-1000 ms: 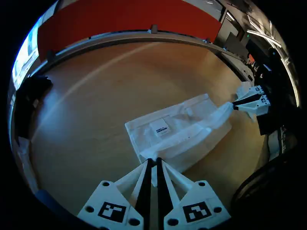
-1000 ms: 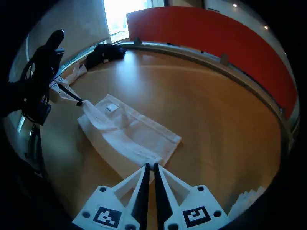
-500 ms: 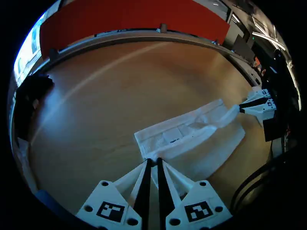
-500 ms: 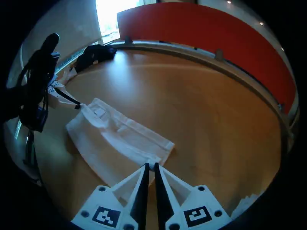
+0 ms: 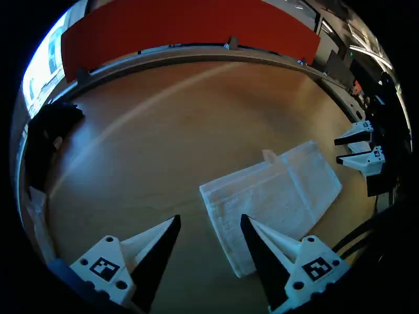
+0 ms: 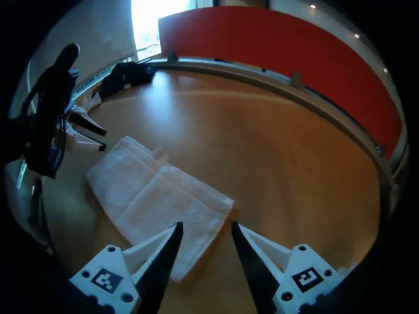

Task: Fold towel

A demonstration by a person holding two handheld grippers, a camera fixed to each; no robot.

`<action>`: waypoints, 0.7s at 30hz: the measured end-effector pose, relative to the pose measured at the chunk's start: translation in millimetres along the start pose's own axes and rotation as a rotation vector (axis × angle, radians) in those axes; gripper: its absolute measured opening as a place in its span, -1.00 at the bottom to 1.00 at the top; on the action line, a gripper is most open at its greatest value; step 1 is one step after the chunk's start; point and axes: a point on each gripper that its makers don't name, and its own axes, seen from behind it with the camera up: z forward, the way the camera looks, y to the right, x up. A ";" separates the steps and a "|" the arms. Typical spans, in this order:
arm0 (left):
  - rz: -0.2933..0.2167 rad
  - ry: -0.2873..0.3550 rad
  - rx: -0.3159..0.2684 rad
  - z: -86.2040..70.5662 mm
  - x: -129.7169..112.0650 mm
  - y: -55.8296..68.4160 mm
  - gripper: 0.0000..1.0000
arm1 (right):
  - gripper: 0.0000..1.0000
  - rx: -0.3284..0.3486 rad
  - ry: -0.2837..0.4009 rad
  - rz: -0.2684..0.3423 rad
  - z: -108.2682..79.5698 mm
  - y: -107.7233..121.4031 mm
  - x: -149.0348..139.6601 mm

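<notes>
At lower centre of the left gripper view, I read the left gripper (image 5: 209, 217) with jaws wide apart, gripping nothing. The folded white towel (image 5: 272, 193) lies flat on the wooden table (image 5: 157, 131), right of centre. The right gripper (image 6: 207, 224) also stands with jaws apart and free of the towel.

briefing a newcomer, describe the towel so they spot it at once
Start at the red partition panel behind the wooden table. On its near side lies the white folded towel, a flat rectangle, unlike the black bundle at the far edge.
</notes>
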 end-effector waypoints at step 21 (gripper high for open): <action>-0.082 0.008 0.008 -27.3 -40.4 5.3 0.81 | 0.42 0.015 -0.010 0.016 -18.2 -21.0 -33.0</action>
